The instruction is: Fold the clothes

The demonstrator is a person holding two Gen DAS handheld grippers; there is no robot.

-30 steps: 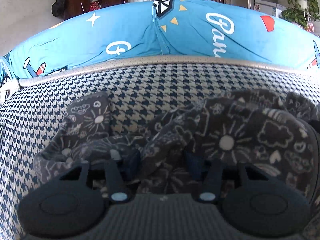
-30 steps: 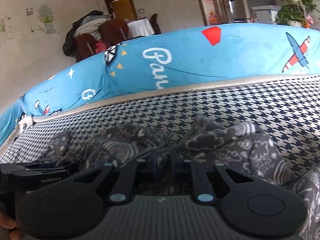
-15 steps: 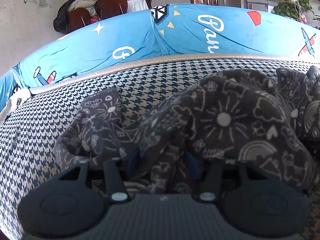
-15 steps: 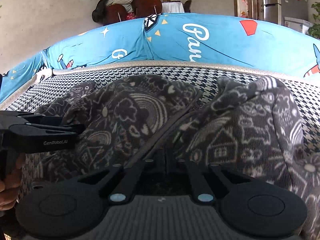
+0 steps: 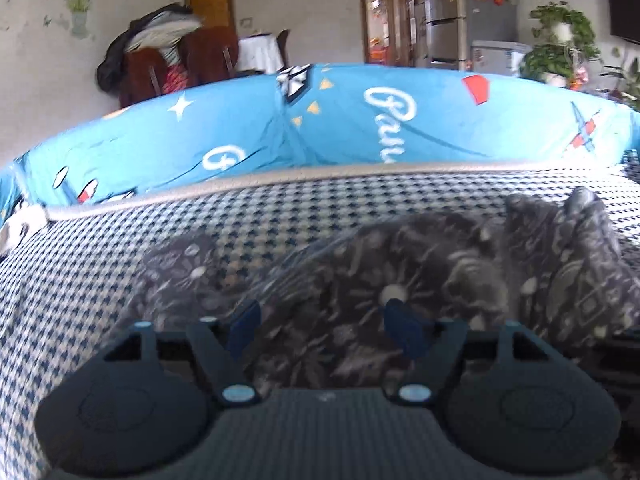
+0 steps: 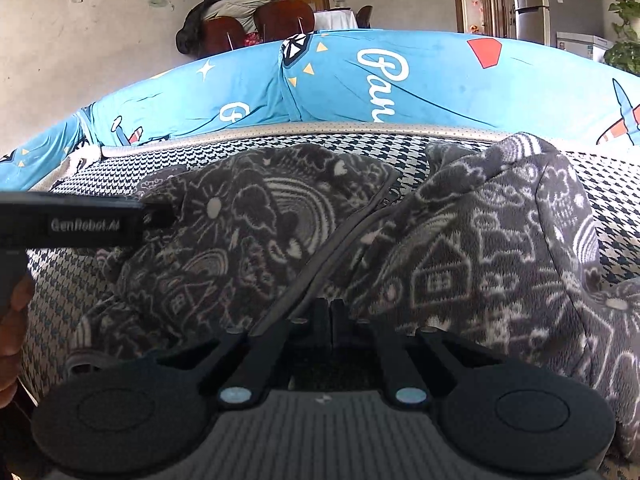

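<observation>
A dark grey fleece garment (image 6: pixel 460 264) with white doodle prints lies bunched on the houndstooth sofa seat (image 6: pixel 616 184). My right gripper (image 6: pixel 330 312) is shut on the garment's near edge by the zip seam. My left gripper (image 5: pixel 326 320) is open, its blue pads apart just above the garment (image 5: pixel 420 272), which looks blurred in the left wrist view. The left gripper also shows in the right wrist view (image 6: pixel 84 220) at the left, over the garment's left part.
A blue printed cushion cover (image 5: pixel 360 132) runs along the sofa back behind the seat (image 5: pixel 120 256). Beyond it stand chairs with piled clothes (image 5: pixel 160 60), a fridge (image 5: pixel 452 32) and a potted plant (image 5: pixel 560 48).
My left gripper has opened, let go of the garment and risen. The garment was lifted and spread toward the back of the seat. My right gripper stays shut on it.
</observation>
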